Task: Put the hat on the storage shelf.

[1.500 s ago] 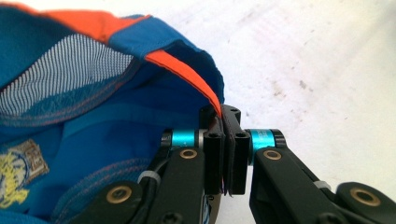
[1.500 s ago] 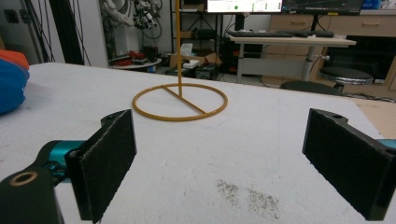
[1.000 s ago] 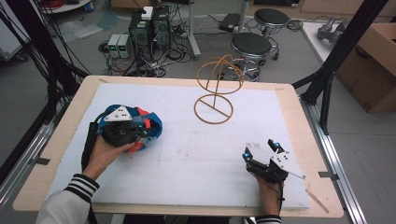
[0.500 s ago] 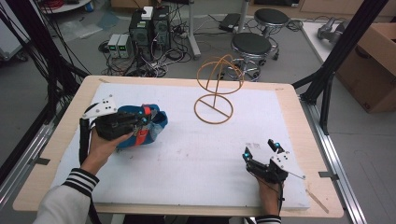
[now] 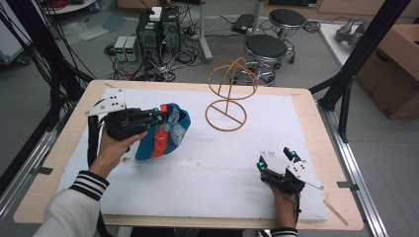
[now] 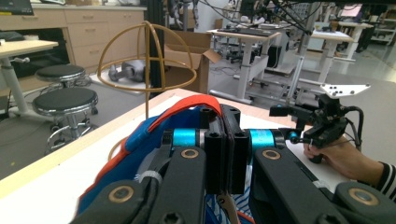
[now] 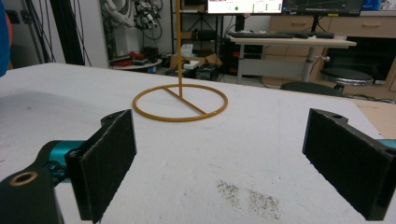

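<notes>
A blue cap with orange-red trim [image 5: 170,134] hangs tilted just above the white pad at the left, and my left gripper [image 5: 160,116] is shut on its upper edge. In the left gripper view the two jaws stand pressed together at my left gripper [image 6: 224,140], with the cap's cloth [image 6: 140,154] bunched below and around them. A yellow wire hat stand [image 5: 228,98] with a round base and a dome of hoops stands at the back middle, to the right of the cap. My right gripper [image 5: 275,157] rests open near the front right, nothing between its pads [image 7: 109,163].
The white pad [image 5: 222,173] covers most of the wooden table [image 5: 59,148]. Beyond the far edge stand two black stools [image 5: 267,47] and computer boxes [image 5: 158,29] amid cables. A cardboard box [image 5: 395,59] sits at the right. Black frame posts [image 5: 356,64] flank the table.
My left gripper has risen and tipped from pointing down to nearly level, lifting the cap off the pad so that it hangs from the jaws. The right gripper has stayed put.
</notes>
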`<move>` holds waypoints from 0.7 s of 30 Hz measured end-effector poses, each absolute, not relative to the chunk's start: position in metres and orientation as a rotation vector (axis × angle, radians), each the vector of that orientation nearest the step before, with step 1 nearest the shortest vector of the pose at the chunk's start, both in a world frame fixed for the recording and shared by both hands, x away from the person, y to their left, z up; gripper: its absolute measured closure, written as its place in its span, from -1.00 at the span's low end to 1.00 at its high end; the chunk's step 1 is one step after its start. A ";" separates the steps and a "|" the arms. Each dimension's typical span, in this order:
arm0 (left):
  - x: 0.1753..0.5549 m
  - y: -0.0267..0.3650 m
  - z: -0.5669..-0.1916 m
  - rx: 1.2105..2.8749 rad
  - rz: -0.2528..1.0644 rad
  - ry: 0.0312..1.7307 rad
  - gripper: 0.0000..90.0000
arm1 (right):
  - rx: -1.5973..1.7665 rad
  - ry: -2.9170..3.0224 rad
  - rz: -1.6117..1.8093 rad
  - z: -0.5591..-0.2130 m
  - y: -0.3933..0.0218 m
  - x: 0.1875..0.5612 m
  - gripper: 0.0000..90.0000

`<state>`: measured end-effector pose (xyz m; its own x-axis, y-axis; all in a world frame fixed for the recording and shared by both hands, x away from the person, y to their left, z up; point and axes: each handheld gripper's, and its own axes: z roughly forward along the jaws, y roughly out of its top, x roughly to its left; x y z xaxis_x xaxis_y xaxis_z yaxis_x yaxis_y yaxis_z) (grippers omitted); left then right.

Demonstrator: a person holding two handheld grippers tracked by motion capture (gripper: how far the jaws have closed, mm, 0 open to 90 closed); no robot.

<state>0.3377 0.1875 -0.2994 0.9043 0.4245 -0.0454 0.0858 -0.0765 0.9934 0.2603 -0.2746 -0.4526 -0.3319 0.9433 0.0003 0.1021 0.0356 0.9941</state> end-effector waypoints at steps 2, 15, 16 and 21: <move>0.338 0.187 -0.298 1.633 0.289 0.396 0.96 | 1.102 1.545 1.388 -0.453 -0.274 0.260 -0.80; 0.338 0.153 -0.276 1.635 0.270 0.302 0.97 | 1.096 1.540 1.392 -0.453 -0.275 0.260 -0.80; 0.338 0.150 -0.275 1.633 0.264 0.299 0.97 | 1.096 1.540 1.394 -0.453 -0.275 0.260 -0.80; 0.339 0.131 -0.269 1.638 0.252 0.271 0.97 | 1.102 1.542 1.399 -0.453 -0.276 0.260 -0.80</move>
